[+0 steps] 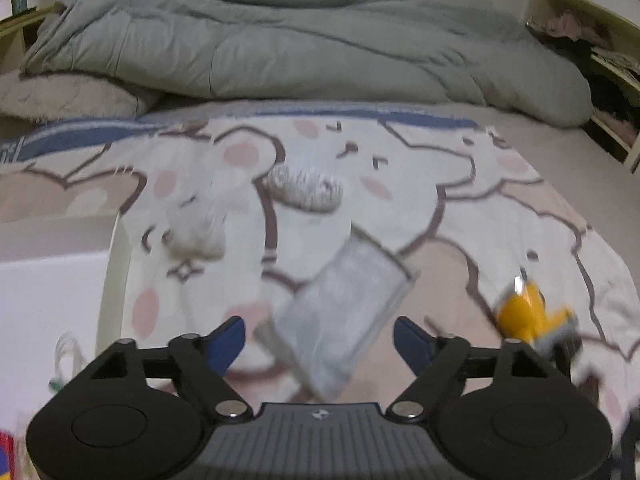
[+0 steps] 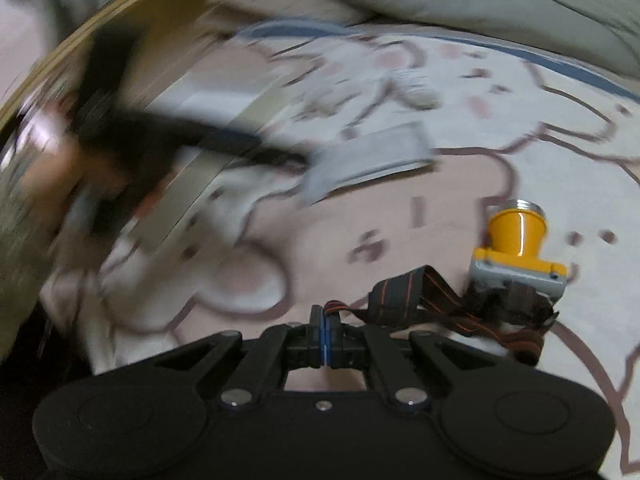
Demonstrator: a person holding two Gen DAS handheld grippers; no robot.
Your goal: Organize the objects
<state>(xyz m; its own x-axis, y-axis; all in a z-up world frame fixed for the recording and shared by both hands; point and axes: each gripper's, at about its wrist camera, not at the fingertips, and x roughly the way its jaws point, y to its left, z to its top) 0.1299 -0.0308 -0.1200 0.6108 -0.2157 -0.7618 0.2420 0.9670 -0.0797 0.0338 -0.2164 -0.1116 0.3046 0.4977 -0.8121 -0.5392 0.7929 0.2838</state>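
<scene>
While both views are smeared by motion, the scene is readable: a bed covered by a cartoon-print blanket (image 1: 460, 208), with a bunched grey-green duvet (image 1: 304, 44) at its far side. The landmark is a flat grey pouch (image 1: 344, 312), perhaps a book or packet, lying on the blanket. The left gripper (image 1: 319, 338) hangs just above the pouch with its blue-padded fingers (image 1: 228, 340) spread wide to either side of the near end; the pads do not press on it, so it holds nothing. Beyond the pouch lies a small rolled grey-white cloth (image 1: 306, 188), likely socks, and to the pouch's left a paler crumpled piece (image 1: 200, 232). To the pouch's right sits a yellow headlamp (image 2: 518, 244) with a metal-rimmed lens and a dark, orange-striped elastic strap (image 2: 420, 296) trailing toward the right gripper (image 2: 325, 340). That gripper's fingers are closed together; the strap's end lies right at their tips, but whether it is pinched cannot be told. Left of the pouch stands a white box (image 1: 52, 280), probably the container. The headlamp looks light and rigid; its strap is limp and would dangle, so the firm yellow body seems the surer hold. The pouch looks thin, slightly floppy and smooth, best taken across a short edge.
</scene>
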